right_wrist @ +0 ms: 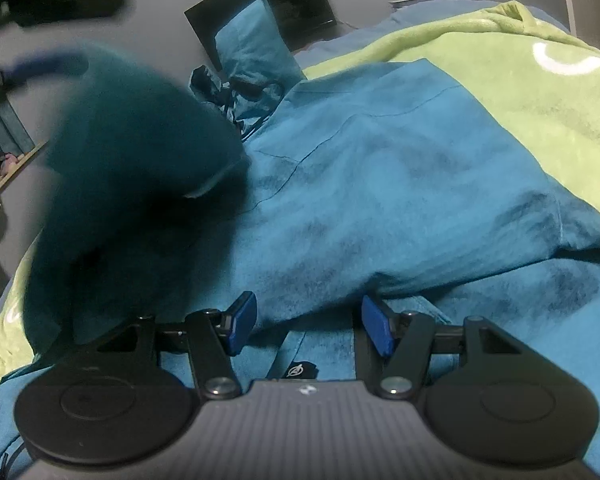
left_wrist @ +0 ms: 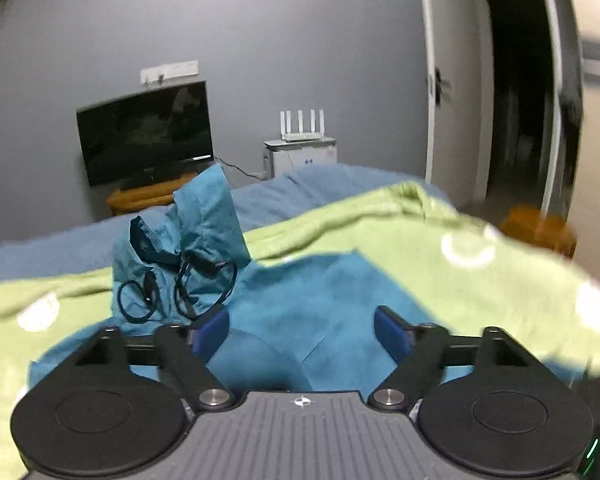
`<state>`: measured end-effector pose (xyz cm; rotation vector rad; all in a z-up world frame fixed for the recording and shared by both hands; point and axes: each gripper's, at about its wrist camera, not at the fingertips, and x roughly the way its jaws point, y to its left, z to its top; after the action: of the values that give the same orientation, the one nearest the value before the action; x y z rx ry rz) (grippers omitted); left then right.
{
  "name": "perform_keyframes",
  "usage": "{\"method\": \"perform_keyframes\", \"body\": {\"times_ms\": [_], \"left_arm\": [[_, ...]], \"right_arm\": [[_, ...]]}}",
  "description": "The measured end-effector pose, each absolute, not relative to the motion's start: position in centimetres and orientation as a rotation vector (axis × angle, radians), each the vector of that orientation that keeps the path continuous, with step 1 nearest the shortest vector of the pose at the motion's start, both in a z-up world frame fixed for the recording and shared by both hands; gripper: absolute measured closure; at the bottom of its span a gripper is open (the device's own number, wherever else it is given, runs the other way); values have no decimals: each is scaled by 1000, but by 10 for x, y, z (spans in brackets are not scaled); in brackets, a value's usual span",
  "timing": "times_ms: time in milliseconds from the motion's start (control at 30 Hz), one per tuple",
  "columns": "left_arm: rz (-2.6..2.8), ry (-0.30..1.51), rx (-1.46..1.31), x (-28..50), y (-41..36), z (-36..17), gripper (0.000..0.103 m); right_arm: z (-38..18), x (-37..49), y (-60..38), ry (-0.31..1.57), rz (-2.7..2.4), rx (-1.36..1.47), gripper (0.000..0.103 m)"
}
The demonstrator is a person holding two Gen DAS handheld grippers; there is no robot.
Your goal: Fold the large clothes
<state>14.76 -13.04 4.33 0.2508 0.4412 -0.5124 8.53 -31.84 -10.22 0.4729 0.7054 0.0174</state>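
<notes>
Between the right gripper (right_wrist: pixel 305 326) fingers a fold of the teal jacket (right_wrist: pixel 380 184) is seen at the lower hem; fingers stand at a middling width, and whether the pads actually press the cloth cannot be told from the right wrist view. Near that hem a small black label (right_wrist: pixel 302 371) is visible just below the fingers.

Left to right in that view:
- a blurred dark-teal flap of the jacket (right_wrist: pixel 136 168) hangs in the air on the left, with a blue fingertip (right_wrist: pixel 40 66) of the left gripper seen at its upper edge, apart from the cloth as far as the blur allows
- the hood (right_wrist: pixel 256 44) stands upright at the far end, cords bunched at its base
- the jacket body runs from the hem at the right gripper away toward the hood; that is its long axis
- a green blanket (right_wrist: pixel 540 112) lies under and to the right of it, on the bed.

From the left wrist view: left gripper (left_wrist: pixel 302 330) is held wide, nothing between the fingers, jacket (left_wrist: pixel 300 288) below and ahead, hood (left_wrist: pixel 208 216) and black cords (left_wrist: pixel 188 288) to the front-left, green blanket (left_wrist: pixel 440 260) to the right.

Judgement: the left side is being folded inward. Left hand is free and nearer the loose flap; right hand is nearer the hem. Any next fold along the long axis would be taken hem-to-hood.
</notes>
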Motion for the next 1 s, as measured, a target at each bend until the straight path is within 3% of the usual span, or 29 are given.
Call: {"method": "perform_keyframes", "body": {"times_ms": [133, 367, 633, 867, 933, 967, 1000], "left_arm": [[-475, 492, 243, 131, -100, 19, 14], [-198, 652, 18, 139, 25, -2, 12], [-21, 762, 4, 144, 81, -50, 13], [-8, 780, -38, 144, 94, -60, 13], [-4, 776, -65, 139, 99, -57, 13], [-2, 773, -78, 138, 102, -56, 13], [0, 770, -91, 133, 104, -53, 13]], "right_arm": [[-101, 85, -318, 697, 39, 468, 44], [-93, 87, -301, 672, 119, 372, 45], [-78, 90, -210, 571, 293, -145, 45], [-107, 120, -139, 649, 264, -639, 45], [-107, 126, -137, 645, 253, -659, 62], [-99, 130, -144, 637, 243, -603, 87], [-90, 131, -152, 624, 228, -528, 98]]}}
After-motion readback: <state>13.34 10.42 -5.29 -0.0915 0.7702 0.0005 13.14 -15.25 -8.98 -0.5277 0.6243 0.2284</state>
